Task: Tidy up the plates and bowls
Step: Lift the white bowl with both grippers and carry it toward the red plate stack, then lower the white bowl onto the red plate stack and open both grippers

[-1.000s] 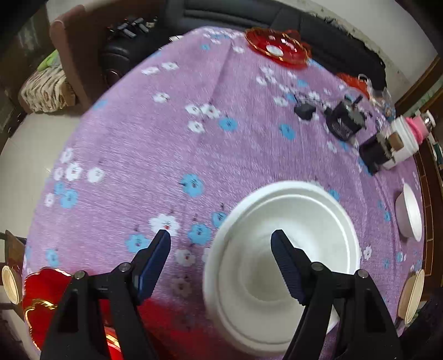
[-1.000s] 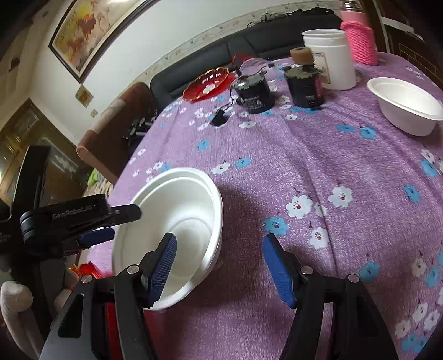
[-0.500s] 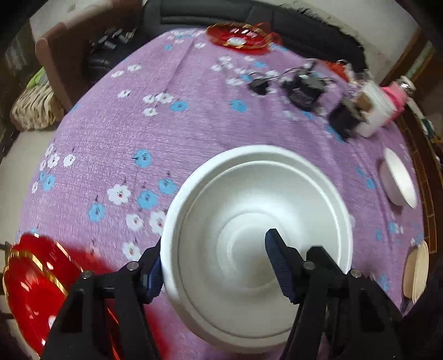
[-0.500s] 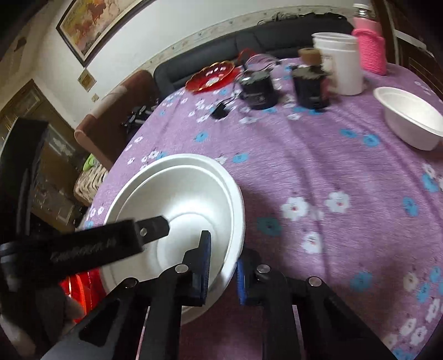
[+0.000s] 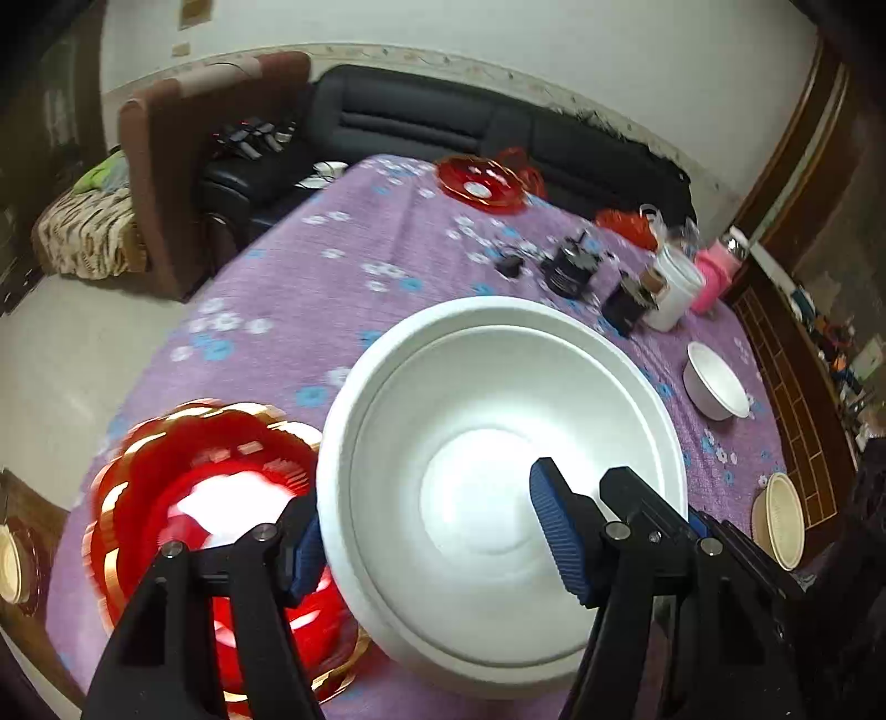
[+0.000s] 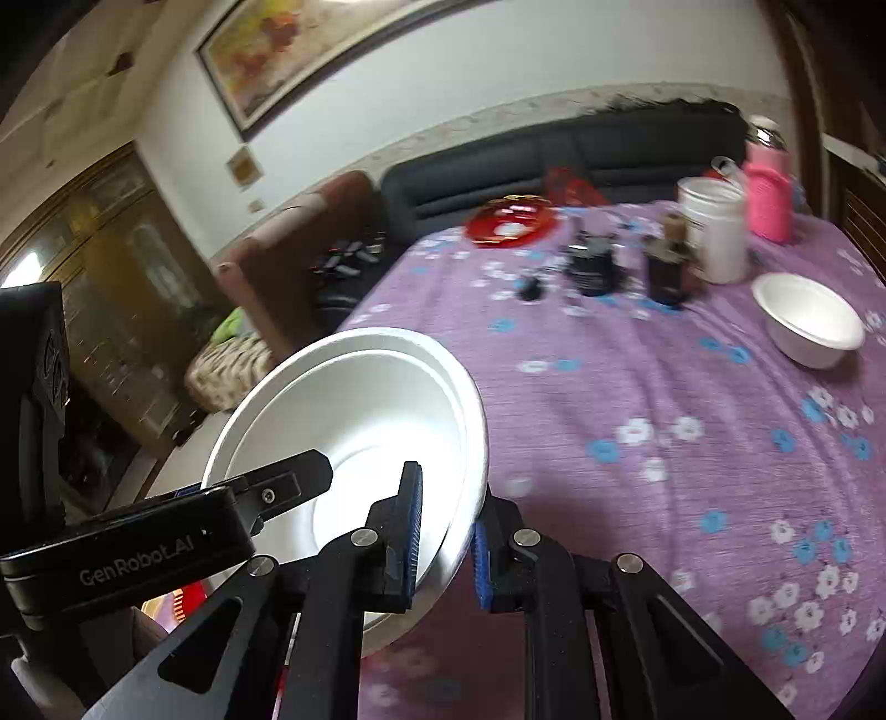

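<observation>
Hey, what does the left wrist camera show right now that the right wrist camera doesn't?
Only the left wrist view shows the stack of red plates beside the big white bowl, and a cream dish at the table's right edge. Only the right wrist view shows the framed painting and the right gripper pinching the bowl's rim. Both show that bowl, the small white bowl, the far red plate and the purple tablecloth.
</observation>
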{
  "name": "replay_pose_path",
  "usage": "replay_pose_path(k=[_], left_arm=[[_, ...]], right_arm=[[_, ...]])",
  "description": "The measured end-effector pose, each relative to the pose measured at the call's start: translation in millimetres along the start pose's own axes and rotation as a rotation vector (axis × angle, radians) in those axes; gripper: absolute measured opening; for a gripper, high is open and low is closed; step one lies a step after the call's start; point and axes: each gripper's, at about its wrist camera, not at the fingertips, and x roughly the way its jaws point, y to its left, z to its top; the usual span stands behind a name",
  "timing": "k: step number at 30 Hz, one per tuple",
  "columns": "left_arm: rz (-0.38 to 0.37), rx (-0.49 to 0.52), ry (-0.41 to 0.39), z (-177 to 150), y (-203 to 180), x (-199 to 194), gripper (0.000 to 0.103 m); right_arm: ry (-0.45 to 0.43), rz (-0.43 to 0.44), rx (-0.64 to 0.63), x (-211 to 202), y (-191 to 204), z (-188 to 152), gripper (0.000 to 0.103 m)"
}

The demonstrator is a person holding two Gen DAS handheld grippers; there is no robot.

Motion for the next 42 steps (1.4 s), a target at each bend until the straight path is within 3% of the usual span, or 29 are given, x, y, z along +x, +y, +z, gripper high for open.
replay_pose_path(k=[5,11,19,25,28,30,32,37,42], left_arm=[[0.049,-0.032,-0.026,-15.5,45.1,-27.4,0.066],[0.076,-0.127,-0.01,-29.7,98.0,-22.6,0.066],[0.076,-0.17,0.024,-37.9,128.7,1.5,0.065],[0.036,-0.163,-0.007,-38.0,133.8,0.6,0.067],[0.01,-0.172,-0.031,-38.9,136.1,-5.4,0.068],[-0.007,-0.18,-0.057,-39.5,138.4,-12.2,0.071],[-0.017,-0.186,-0.089,-40.3,139.6,-19.9,0.073],[-0.044,-0.208,-0.126,-42.5,139.7,-34.7,0.073],[-0.016,-0.238,-0.216,-51.8,136.9,-63.7,0.074]], right_arm=[[0.029,0.069,-0.068,8.2,49.6,-13.3,0.018],[0.096,0.082,-0.132,37.1,93.4,-31.9,0.018],[0.164,0.031,-0.163,70.8,107.2,-48.5,0.018],[0.154,0.009,-0.171,77.6,110.1,-49.1,0.018],[0.154,0.021,-0.173,78.3,113.0,-49.6,0.033],[0.137,0.024,-0.172,75.3,115.4,-49.5,0.05],[0.113,0.028,-0.175,70.8,117.4,-48.8,0.054],[0.067,0.029,-0.193,56.2,120.8,-47.4,0.058],[0.045,0.042,-0.179,41.5,113.9,-45.5,0.058]])
